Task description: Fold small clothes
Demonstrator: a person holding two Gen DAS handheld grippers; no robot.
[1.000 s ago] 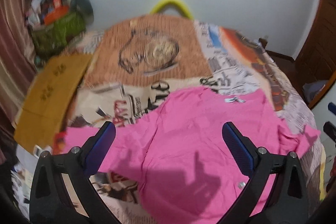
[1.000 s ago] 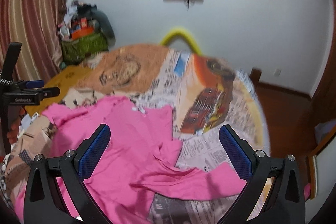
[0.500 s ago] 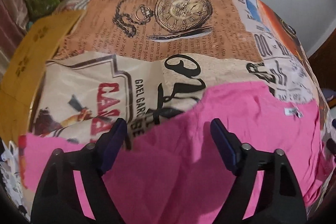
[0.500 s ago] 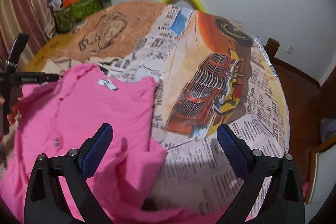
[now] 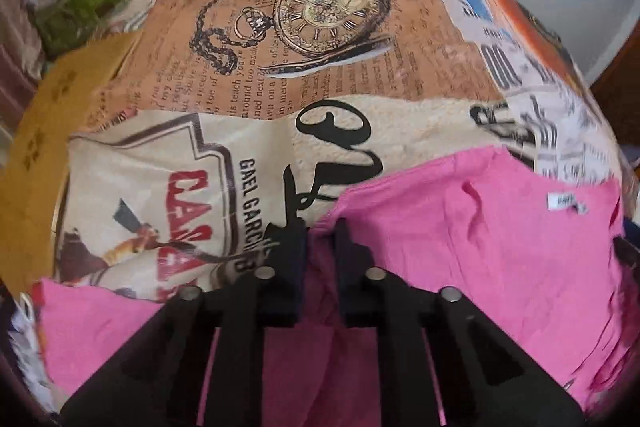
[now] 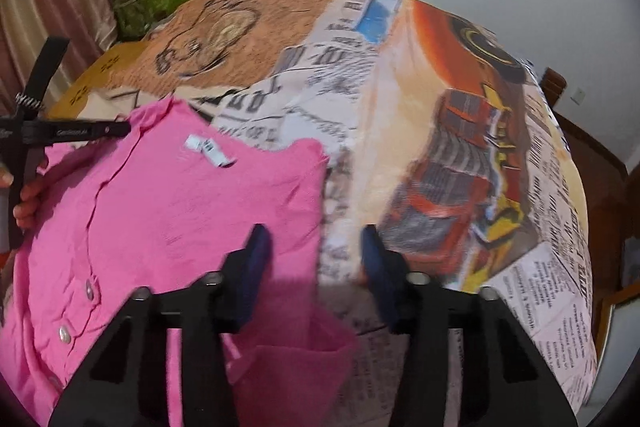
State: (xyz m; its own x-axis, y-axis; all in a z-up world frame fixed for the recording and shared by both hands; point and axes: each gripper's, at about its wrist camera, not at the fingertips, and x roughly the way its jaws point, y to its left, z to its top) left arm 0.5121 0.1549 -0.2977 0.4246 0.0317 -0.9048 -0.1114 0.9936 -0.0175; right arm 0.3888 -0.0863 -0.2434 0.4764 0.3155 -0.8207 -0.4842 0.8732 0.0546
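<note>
pink shirt (image 6: 160, 219) lies flat on the printed bedspread (image 5: 280, 75), collar label (image 6: 210, 151) pointing away from me. my left claw (image 5: 320, 239) is clenched on its edge; my right claw (image 6: 314, 251) is released, its tips straddling the shirt's right edge.

Bed (image 5: 360, 131) covered by a printed spread showing a pocket watch, newsprint text and an orange vehicle. A pink garment (image 5: 480, 247) lies directly on the spread, its white label (image 6: 208, 149) facing up. A flat brown cardboard sheet (image 5: 48, 131) borders the bed's edge.
</note>
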